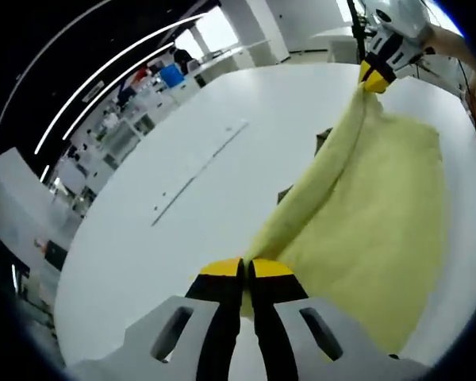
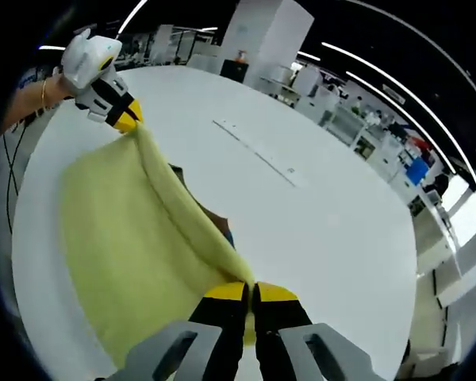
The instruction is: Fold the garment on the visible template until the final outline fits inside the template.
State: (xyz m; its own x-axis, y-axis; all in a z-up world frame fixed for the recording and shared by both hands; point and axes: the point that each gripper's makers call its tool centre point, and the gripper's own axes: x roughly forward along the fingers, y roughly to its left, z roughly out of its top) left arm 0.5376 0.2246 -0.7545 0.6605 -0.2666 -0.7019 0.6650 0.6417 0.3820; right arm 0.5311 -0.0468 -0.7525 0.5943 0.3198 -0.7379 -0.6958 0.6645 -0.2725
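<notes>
Two fisheye views look along a pair of hand-held tools working over a large, round, white surface (image 1: pixel 182 182) in a bright open room.

In the left gripper view, the left tool (image 1: pixel 245 270), with black jaws tipped in yellow, rises from the bottom edge. Its jaws are pressed together, clamped on one end of a pale yellow, soft cloth garment (image 1: pixel 373 214). From that grip the garment's upper edge runs as a taut fold to the upper right, where the right tool (image 1: pixel 374 79) pinches its other end. The rest of the cloth hangs from this raised edge and spreads down onto the surface on the right side of this view. Small dark patches (image 1: pixel 324 139) peek out from behind the lifted edge; what they are cannot be told.

In the right gripper view, the right tool (image 2: pixel 251 292) rises from the bottom, its yellow-tipped jaws closed on the garment (image 2: pixel 119 230). The lifted edge runs to the upper left, where the left tool (image 2: pixel 128 119) grips it, held by a hand (image 2: pixel 51 91) with a thin bracelet at the wrist. The cloth falls away to the left of the edge. A faint thin line (image 2: pixel 258 153) marks the bare surface beyond. White desks and shelving stand further back.
</notes>
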